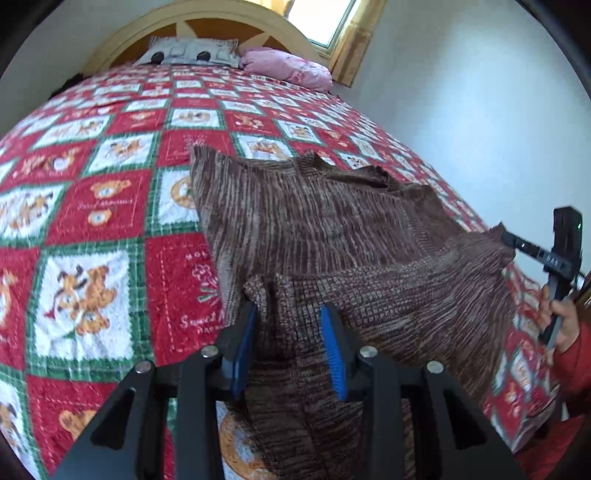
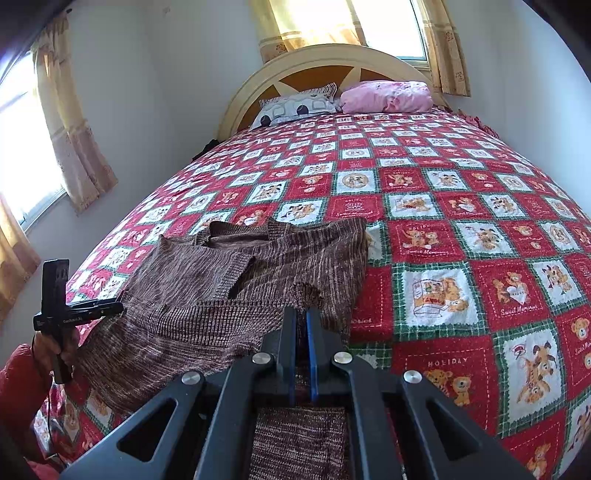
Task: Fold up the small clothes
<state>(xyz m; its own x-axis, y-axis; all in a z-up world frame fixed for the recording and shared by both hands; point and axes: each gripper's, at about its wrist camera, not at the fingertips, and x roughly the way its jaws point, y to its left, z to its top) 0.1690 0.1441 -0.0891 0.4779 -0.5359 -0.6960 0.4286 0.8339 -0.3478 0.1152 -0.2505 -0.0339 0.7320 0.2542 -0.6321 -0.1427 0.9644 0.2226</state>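
Observation:
A brown knitted sweater (image 1: 332, 221) lies spread on the red patchwork quilt (image 1: 92, 184), its near part lifted. In the left wrist view my left gripper (image 1: 290, 328) has a thick bunch of the sweater's hem filling the gap between its blue pads (image 1: 334, 350), which press on it. My right gripper (image 1: 508, 238) pinches the sweater's right edge, with a hand (image 1: 561, 321) in a red sleeve on its handle. In the right wrist view my right gripper (image 2: 303, 314) is shut on a thin fold of the sweater (image 2: 221, 280), and my left gripper (image 2: 118, 306) meets the sweater's left edge.
The quilt (image 2: 480, 258) covers the whole bed up to a cream headboard (image 2: 317, 59). A grey patterned pillow (image 2: 295, 107) and a pink pillow (image 2: 384, 96) lie at the head. Curtained windows (image 2: 332, 22) and white walls close in on the bed.

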